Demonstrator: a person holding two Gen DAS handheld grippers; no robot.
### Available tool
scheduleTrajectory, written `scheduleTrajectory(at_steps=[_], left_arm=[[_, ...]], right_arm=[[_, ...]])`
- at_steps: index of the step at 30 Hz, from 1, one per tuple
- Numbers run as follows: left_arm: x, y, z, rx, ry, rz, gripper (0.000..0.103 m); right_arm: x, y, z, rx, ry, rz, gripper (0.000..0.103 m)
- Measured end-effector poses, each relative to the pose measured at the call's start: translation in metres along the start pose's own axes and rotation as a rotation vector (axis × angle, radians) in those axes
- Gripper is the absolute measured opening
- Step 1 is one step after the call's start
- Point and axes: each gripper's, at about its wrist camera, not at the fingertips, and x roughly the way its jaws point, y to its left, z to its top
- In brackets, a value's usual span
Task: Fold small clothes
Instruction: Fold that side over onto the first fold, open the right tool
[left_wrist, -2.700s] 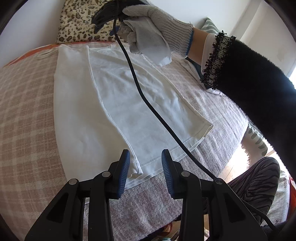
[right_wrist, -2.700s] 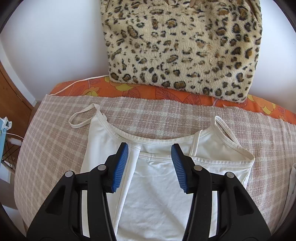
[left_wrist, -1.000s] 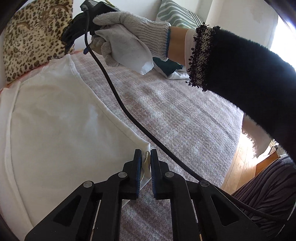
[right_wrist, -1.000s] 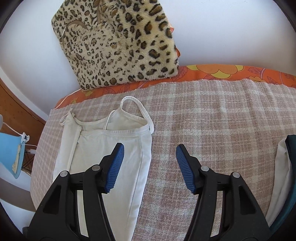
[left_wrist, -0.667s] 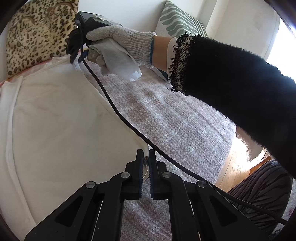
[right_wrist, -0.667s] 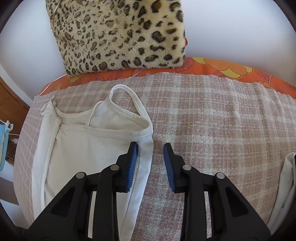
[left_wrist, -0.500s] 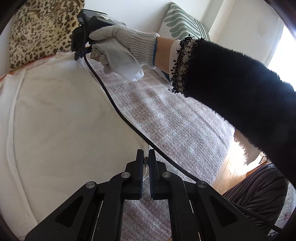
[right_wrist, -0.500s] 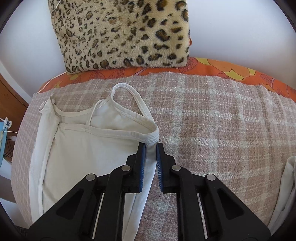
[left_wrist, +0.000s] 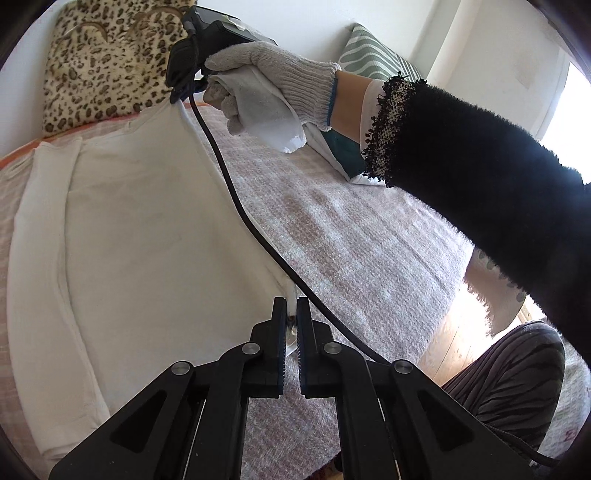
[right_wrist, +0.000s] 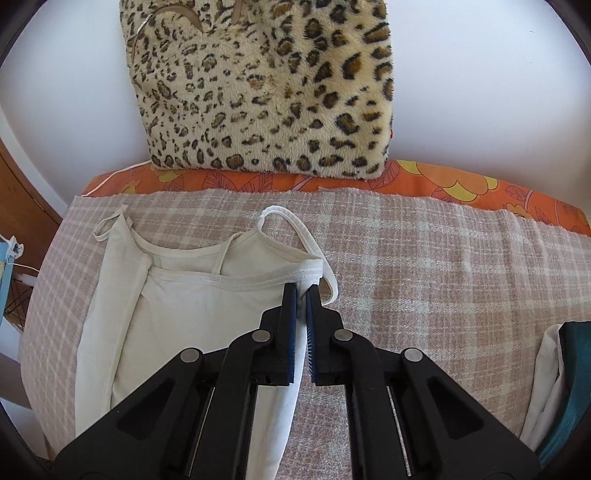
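Observation:
A white strappy top lies on the checked bedspread, its left side folded inward. My left gripper is shut on the top's bottom right hem corner, lifted slightly off the bed. My right gripper is shut on the top's right upper corner just below the shoulder strap, and the fabric hangs from it. In the left wrist view a gloved hand holds the right gripper over the far end of the top, its fingertips hidden there.
A leopard-print cushion leans on the wall behind an orange floral sheet. Folded white and teal clothes lie at the right. A black cable crosses the top. A striped green cushion stands farther back.
My right gripper went from wide open to shut on the top's upper right corner and lifted it. My left gripper stayed shut on the hem corner and rose a little.

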Motion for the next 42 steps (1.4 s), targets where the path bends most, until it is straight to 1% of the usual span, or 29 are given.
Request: scheduleTrajectory(at_steps=[5,9,11,18,19,21,24,30,34,38,41,42], left_arm=[[-0.015,0.014,-0.004,-0.034,-0.013,0.01,0.004],[-0.023,0.03,-0.01,-0.085,-0.013,0.026,0.004],[-0.027,0.037,-0.013,-0.106,-0.015,0.032,0.004],[-0.038,0.049,-0.02,-0.126,-0.024,0.059,0.004],[-0.04,0.051,-0.021,-0.13,-0.026,0.064,0.004],[-0.044,0.055,-0.024,-0.144,-0.028,0.07,0.004],[-0.047,0.063,-0.028,-0.164,-0.025,0.086,0.004],[-0.045,0.074,-0.037,-0.196,-0.001,0.111,0.004],[-0.042,0.079,-0.042,-0.224,0.02,0.106,0.004],[-0.042,0.075,-0.041,-0.21,0.022,0.112,0.004],[-0.041,0.076,-0.041,-0.206,0.037,0.114,0.004],[-0.041,0.076,-0.041,-0.206,0.043,0.12,0.006]], right_arm=[[-0.005,0.023,0.007,-0.025,0.001,-0.018,0.006],[-0.005,0.046,0.012,-0.061,0.001,-0.022,0.006],[-0.002,0.058,0.015,-0.073,0.004,-0.025,0.006],[0.013,0.099,0.023,-0.116,0.023,-0.02,0.006],[0.015,0.105,0.023,-0.149,0.049,-0.018,0.006],[0.019,0.116,0.024,-0.166,0.056,-0.012,0.006],[0.029,0.133,0.02,-0.205,0.067,-0.027,0.006],[0.05,0.15,0.013,-0.231,0.091,-0.05,0.006],[0.064,0.156,0.009,-0.246,0.113,-0.063,0.006],[0.073,0.162,0.005,-0.265,0.126,-0.07,0.006],[0.076,0.162,0.006,-0.262,0.138,-0.05,0.006],[0.075,0.162,0.006,-0.262,0.139,-0.046,0.006]])
